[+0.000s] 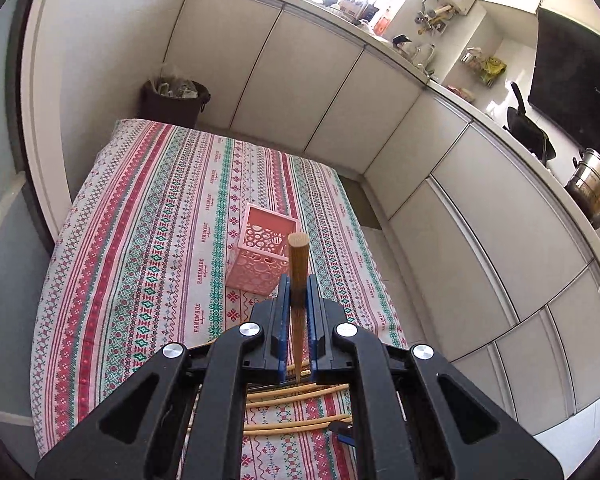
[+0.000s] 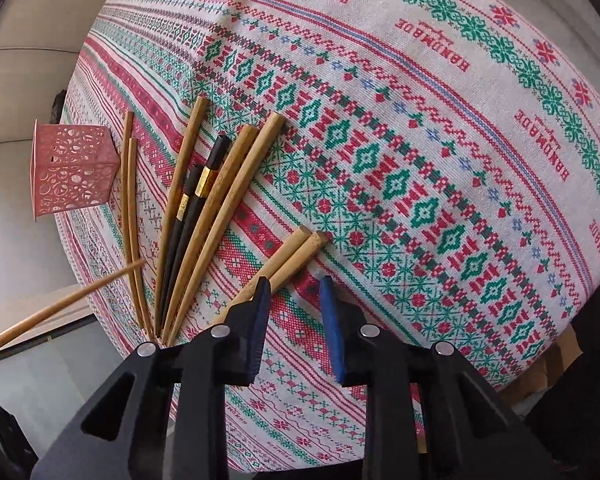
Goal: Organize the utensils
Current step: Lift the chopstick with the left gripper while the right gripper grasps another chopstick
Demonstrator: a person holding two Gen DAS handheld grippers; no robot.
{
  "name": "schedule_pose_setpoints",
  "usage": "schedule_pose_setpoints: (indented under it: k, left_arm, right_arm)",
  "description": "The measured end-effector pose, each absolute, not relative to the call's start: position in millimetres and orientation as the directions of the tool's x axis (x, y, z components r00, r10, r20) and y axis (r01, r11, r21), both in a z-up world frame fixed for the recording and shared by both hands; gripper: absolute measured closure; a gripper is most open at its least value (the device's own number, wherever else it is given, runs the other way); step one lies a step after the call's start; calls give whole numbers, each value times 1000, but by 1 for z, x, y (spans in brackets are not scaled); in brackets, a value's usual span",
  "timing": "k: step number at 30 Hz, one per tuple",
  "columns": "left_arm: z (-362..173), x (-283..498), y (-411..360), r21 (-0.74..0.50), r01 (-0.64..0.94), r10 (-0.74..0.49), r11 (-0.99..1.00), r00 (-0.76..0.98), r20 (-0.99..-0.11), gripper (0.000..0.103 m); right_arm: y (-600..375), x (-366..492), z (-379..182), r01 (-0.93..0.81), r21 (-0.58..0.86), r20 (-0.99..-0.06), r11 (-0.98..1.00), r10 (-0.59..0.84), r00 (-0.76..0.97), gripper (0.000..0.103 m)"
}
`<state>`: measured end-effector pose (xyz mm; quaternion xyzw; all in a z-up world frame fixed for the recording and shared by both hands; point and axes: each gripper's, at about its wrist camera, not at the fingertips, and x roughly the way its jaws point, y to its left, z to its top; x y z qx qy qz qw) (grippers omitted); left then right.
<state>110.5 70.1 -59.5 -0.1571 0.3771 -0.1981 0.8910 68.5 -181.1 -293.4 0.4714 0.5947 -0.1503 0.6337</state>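
Note:
My left gripper (image 1: 299,286) is shut on a brown wooden chopstick (image 1: 298,264), held above the table with its thick end pointing toward the pink perforated holder (image 1: 262,254). That chopstick also shows at the lower left of the right wrist view (image 2: 60,308). My right gripper (image 2: 294,292) is open and empty, just above a pair of light wooden chopsticks (image 2: 296,252). Several more chopsticks lie fanned on the cloth: light wooden ones (image 2: 236,188), two black ones with gold bands (image 2: 198,196) and two thin ones (image 2: 130,208). The pink holder (image 2: 70,168) stands left of them.
The table has a patterned red, green and white cloth (image 1: 160,220). White cabinet doors (image 1: 440,208) run along the right. A dark bin (image 1: 174,102) stands behind the table's far corner. Pots (image 1: 592,188) sit on the counter above.

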Motion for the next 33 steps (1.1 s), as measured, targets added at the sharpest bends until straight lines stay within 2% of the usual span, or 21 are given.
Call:
schedule_pose_setpoints:
  k: [4,11,14,19,23,27,28,30,33]
  left_arm:
    - [-57,110,79,-443,238,-482,864,644,-595,96]
    - [-50,106,83,-453,255,-498,854,653,-571,96]
    - [-47,102,82,-449,266,-501,853,658,-562,96]
    - [-48,103,77,-444,267,-500,855,656,-566,96]
    - [-48,100,75,-436,270,-495,859,659,-567,96]
    - [-47,97,75,-431,269,-490,861,663,-565,96]
    - [-46,96,75,-429,269,-488,863,666,-564,96]
    - [-45,93,77,-423,268,-482,866,672,-562,96]
    - [-46,92,79,-414,259,-469,873,678,-566,96]
  right_arm:
    - [-172,93,-288,739,348,-932,577,302,202,85]
    - [-174,140,-273,629,224,-974,744,145,175,91]
    - [-190,144,-276,662,266,-964,701,204,172,90]
    - [-206,121,-272,710,294,-956,641,180,233,86]
    - [-203,93,-273,713,320,-943,623,137,303,89]
    - [-204,71,-277,677,442,-890,589,190,415,93]
    - [-207,70,-276,663,445,-888,603,200,414,94]
    - [-213,67,-269,635,420,-900,648,204,386,103]
    - [-227,64,-256,604,321,-939,729,160,305,103]
